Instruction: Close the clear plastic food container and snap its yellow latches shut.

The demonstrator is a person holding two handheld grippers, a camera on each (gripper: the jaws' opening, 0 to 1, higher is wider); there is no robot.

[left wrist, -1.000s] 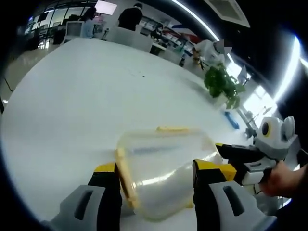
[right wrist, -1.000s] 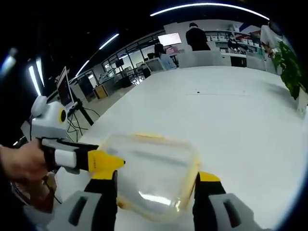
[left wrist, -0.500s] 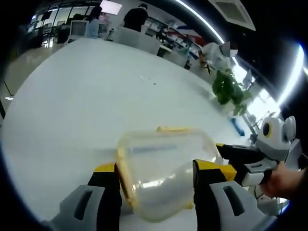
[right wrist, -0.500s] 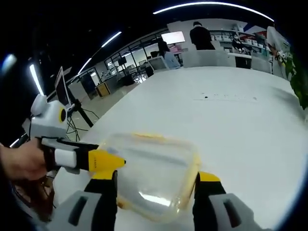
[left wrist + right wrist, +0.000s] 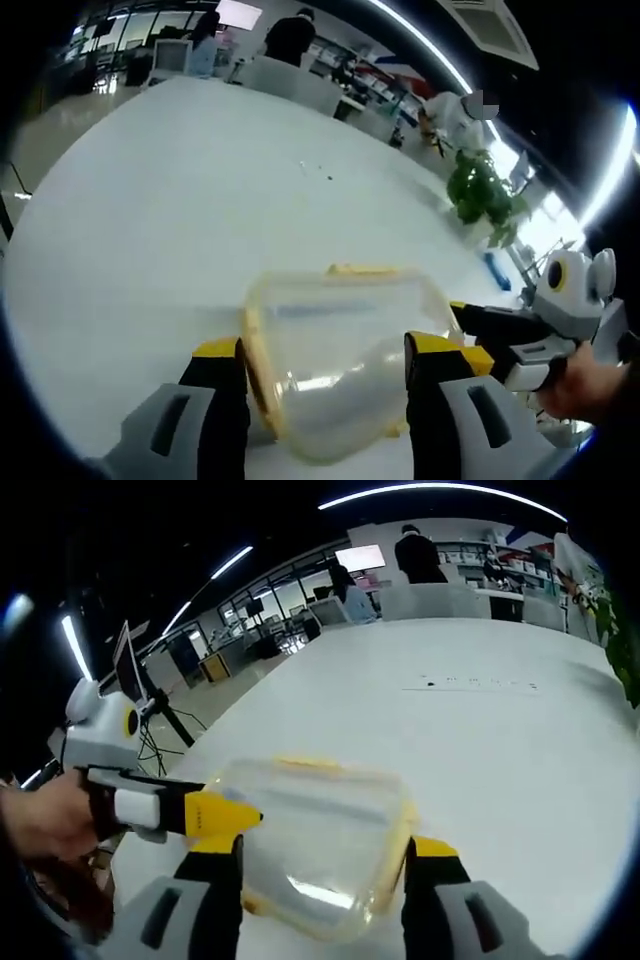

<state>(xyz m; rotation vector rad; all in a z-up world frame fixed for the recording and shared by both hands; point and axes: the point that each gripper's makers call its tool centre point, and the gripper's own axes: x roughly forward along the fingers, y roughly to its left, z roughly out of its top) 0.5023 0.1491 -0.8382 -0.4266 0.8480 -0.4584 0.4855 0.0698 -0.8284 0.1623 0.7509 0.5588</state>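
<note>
In the left gripper view the left gripper point(image 5: 320, 375) has its two grey, yellow-tipped jaws spread wide to either side of the clear plastic food container point(image 5: 340, 370), the tips lying against or just beside its walls; whether they actually press on it I cannot tell. The container is a rounded rectangular tub of thin, glossy see-through plastic with a yellow rim and a yellow latch point(image 5: 362, 269) along its far edge, and it lies between the jaws with its long axis running across them, resting near the close edge of the white table point(image 5: 170, 200). From the right of that view the right gripper point(image 5: 478, 322) comes in, a yellow-tipped finger reaching the container's side, held by a hand point(image 5: 585, 385). In the right gripper view the right gripper point(image 5: 325, 865) likewise straddles the container point(image 5: 315, 840) with jaws wide apart, its lid surface smooth and catching a bright glint, the yellow rim point(image 5: 400, 825) showing along the right side. The left gripper point(image 5: 225, 815) enters from the left, its yellow tip touching the container's near-left corner, gripped by a hand point(image 5: 45, 825). Farther off, the smooth matte tabletop stretches away to a green potted plant point(image 5: 482, 195) at its far right edge and people point(image 5: 418, 555) standing beyond it.
</note>
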